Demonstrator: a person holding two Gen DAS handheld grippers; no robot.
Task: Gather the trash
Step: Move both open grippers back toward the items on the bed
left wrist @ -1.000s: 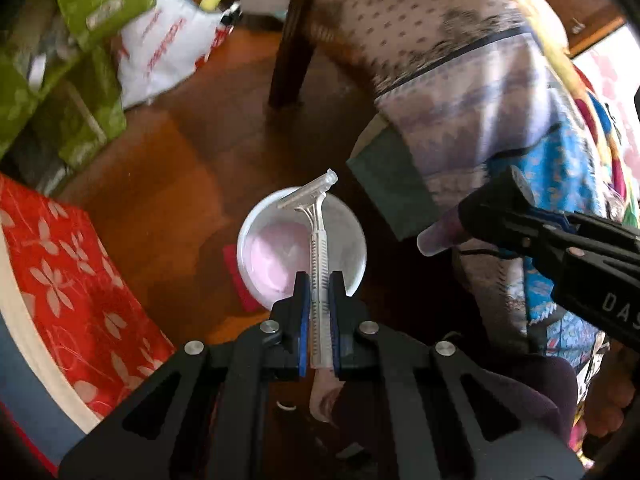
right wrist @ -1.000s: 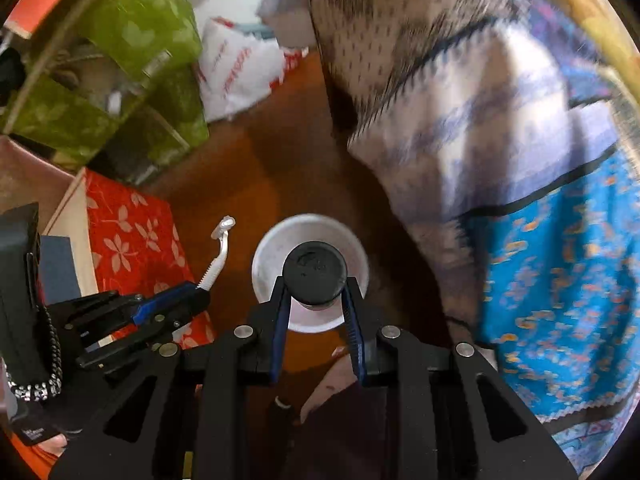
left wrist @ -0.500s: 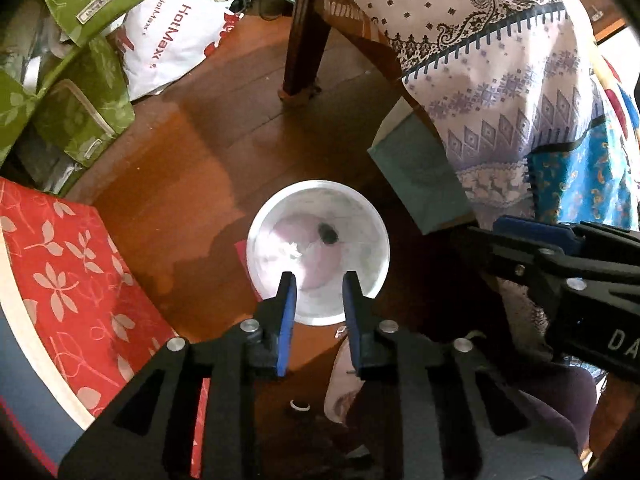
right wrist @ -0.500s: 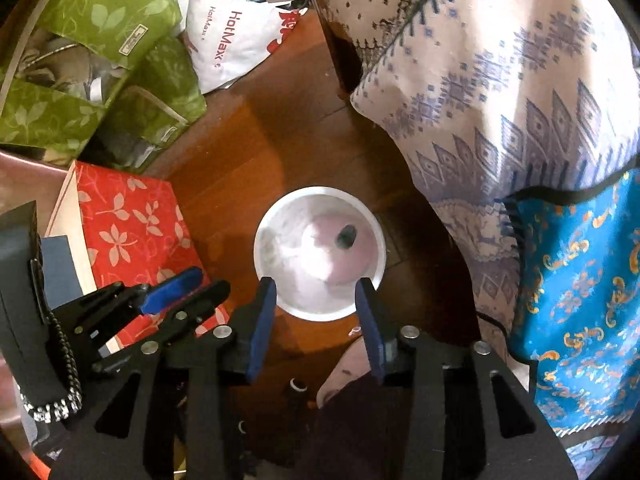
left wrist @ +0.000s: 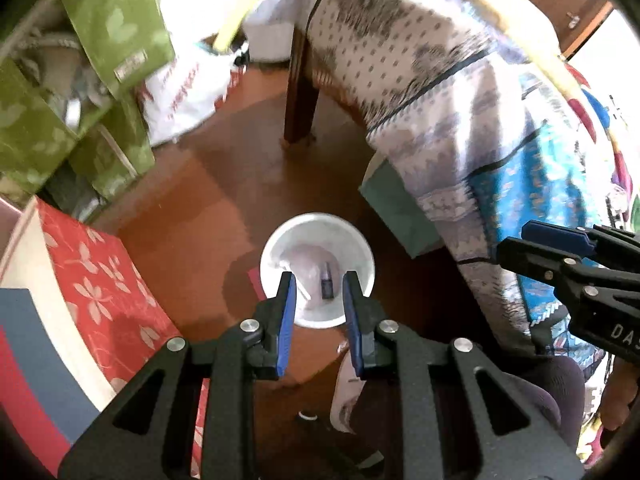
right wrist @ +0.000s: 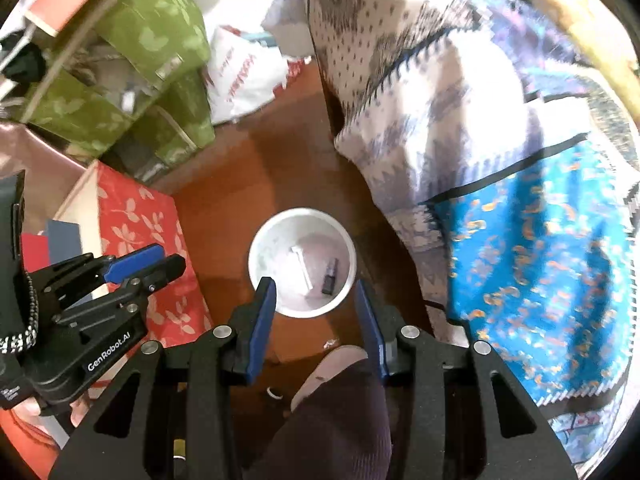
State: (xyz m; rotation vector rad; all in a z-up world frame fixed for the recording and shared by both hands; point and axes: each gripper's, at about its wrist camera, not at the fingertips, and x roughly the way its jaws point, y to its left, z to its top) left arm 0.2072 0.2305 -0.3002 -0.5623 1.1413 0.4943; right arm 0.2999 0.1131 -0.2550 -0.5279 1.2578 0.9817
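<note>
A white trash bucket [left wrist: 272, 248] [right wrist: 256, 252] stands on the brown wooden floor below both grippers. Inside it lie a white razor [right wrist: 301, 267] and a small dark bottle [right wrist: 329, 275], which also shows in the left wrist view [left wrist: 327, 283]. My left gripper [left wrist: 318, 280] is open and empty above the bucket; it also shows in the right wrist view [right wrist: 144, 266]. My right gripper [right wrist: 315, 286] is open and empty above the bucket; it shows at the right of the left wrist view [left wrist: 532, 240].
A red floral box [right wrist: 140, 220] stands left of the bucket. Green bags [right wrist: 132, 80] and a white plastic bag [right wrist: 244, 76] lie at the back left. A table leg [left wrist: 300, 96] and hanging patterned cloth [right wrist: 480, 140] fill the right. My foot [right wrist: 328, 364] is near the bucket.
Both grippers opened: the razor dropped from the left and the dark bottle from the right into the bucket. Both grippers have since risen a little, jaws wider.
</note>
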